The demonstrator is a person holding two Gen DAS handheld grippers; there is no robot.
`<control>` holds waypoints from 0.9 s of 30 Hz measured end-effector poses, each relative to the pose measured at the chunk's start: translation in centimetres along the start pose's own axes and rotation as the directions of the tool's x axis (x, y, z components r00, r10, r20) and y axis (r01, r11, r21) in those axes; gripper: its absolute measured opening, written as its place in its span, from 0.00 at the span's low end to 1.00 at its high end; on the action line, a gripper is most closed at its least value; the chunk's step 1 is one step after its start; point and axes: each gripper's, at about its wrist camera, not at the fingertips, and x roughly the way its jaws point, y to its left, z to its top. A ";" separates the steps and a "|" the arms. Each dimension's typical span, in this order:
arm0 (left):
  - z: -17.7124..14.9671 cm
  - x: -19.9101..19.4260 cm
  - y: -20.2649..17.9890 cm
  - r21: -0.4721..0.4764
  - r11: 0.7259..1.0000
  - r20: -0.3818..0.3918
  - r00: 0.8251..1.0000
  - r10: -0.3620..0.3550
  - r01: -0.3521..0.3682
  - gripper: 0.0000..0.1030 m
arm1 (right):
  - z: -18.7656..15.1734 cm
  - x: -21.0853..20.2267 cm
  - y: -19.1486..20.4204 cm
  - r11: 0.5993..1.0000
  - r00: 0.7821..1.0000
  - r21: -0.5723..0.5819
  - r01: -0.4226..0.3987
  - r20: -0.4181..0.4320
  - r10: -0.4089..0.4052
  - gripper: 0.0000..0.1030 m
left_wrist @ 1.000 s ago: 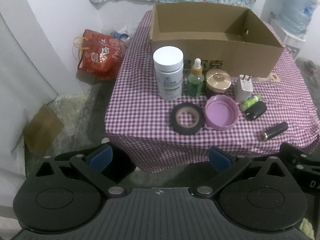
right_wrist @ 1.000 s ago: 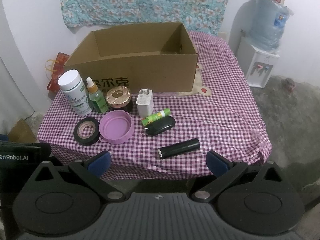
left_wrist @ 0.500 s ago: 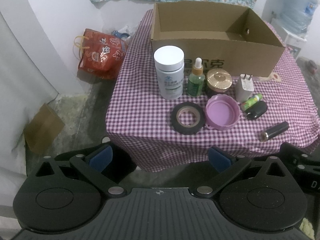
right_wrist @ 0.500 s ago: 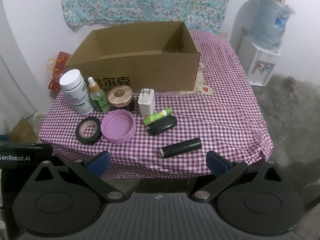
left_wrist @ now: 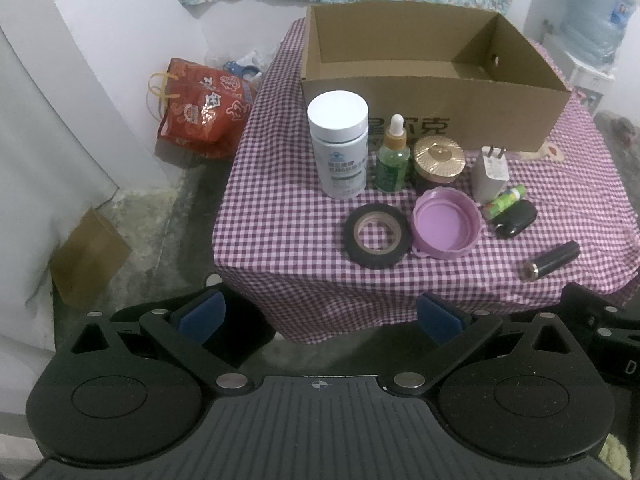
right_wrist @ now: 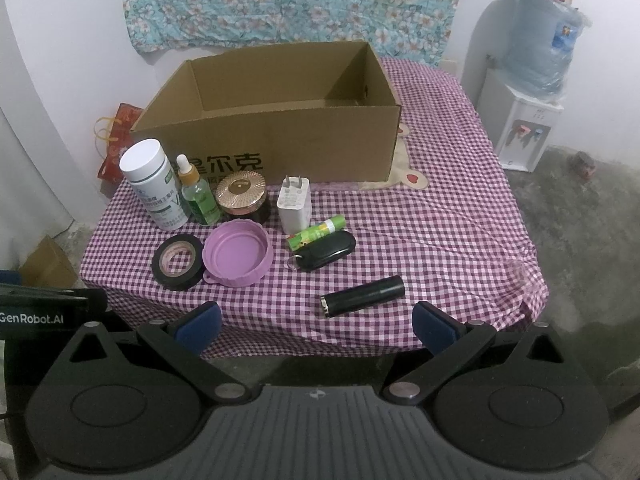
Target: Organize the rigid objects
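Partly hidden box (right_wrist: 280,140) floor behind its front wall, left gripper (left_wrist: 320,316) and right gripper (right_wrist: 316,322) both spread wide, holding nothing, short of the table (right_wrist: 440,240).

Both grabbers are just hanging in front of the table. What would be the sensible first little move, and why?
Probably ease the right gripper forward and down toward the black cylinder. It lies alone nearest the table's front edge, just ahead of those wide-apart jaws, and the cardboard box behind looks empty. The left gripper, also open, holds nothing.

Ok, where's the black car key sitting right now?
In the right wrist view the black car key lies on the checked cloth mid-table, touching the green tube just behind it, right of the purple lid.
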 end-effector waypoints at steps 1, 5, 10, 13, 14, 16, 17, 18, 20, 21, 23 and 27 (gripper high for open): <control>0.0 0.0 0.1 0.000 1.000 -0.001 1.000 0.000 0.000 1.00 | 0.0 0.0 0.0 1.000 1.000 -0.001 0.000 0.000 0.000 1.00; 0.0 0.0 0.0 0.001 1.000 0.000 1.000 0.000 0.000 1.00 | 0.0 0.0 0.0 1.000 1.000 -0.002 -0.002 -0.001 0.002 1.00; 0.0 0.1 0.1 0.001 1.000 -0.002 1.000 0.002 -0.002 1.00 | 0.0 0.0 0.1 1.000 1.000 -0.001 -0.002 -0.002 0.002 1.00; -0.1 0.1 0.1 0.002 1.000 -0.003 1.000 0.003 -0.003 1.00 | -0.1 0.0 0.1 1.000 1.000 -0.002 -0.002 -0.002 0.002 1.00; -0.1 0.1 0.1 0.002 1.000 -0.003 1.000 0.004 -0.004 1.00 | -0.1 0.1 0.1 1.000 1.000 -0.003 -0.002 -0.002 0.002 1.00; -0.2 0.1 0.2 0.003 1.000 -0.004 1.000 0.004 -0.004 1.00 | -0.1 0.1 0.1 1.000 1.000 -0.002 -0.002 -0.002 0.002 1.00; -0.1 0.1 0.1 0.004 1.000 -0.004 1.000 0.004 -0.004 1.00 | -0.1 0.1 0.1 1.000 1.000 -0.002 -0.002 -0.002 0.002 1.00; -0.2 0.2 0.1 0.005 1.000 -0.005 1.000 0.005 -0.005 1.00 | -0.1 0.1 0.1 1.000 1.000 -0.002 -0.002 -0.002 0.001 1.00; -0.3 0.3 0.2 0.006 1.000 -0.008 1.000 0.006 -0.006 1.00 | -0.1 0.1 0.1 1.000 1.000 -0.002 0.000 -0.002 0.000 1.00; -0.3 0.3 0.1 0.007 1.000 -0.009 1.000 0.007 -0.007 1.00 | -0.1 0.1 0.0 1.000 1.000 -0.002 0.000 -0.002 0.000 1.00; -0.2 0.4 0.0 0.009 1.000 -0.013 1.000 0.008 -0.008 1.00 | -0.1 0.1 0.0 1.000 1.000 -0.002 0.001 -0.002 -0.001 1.00; -0.1 0.5 -0.1 0.011 1.000 -0.017 1.000 0.008 -0.008 1.00 | -0.2 0.2 0.0 1.000 1.000 -0.001 0.002 -0.002 -0.002 1.00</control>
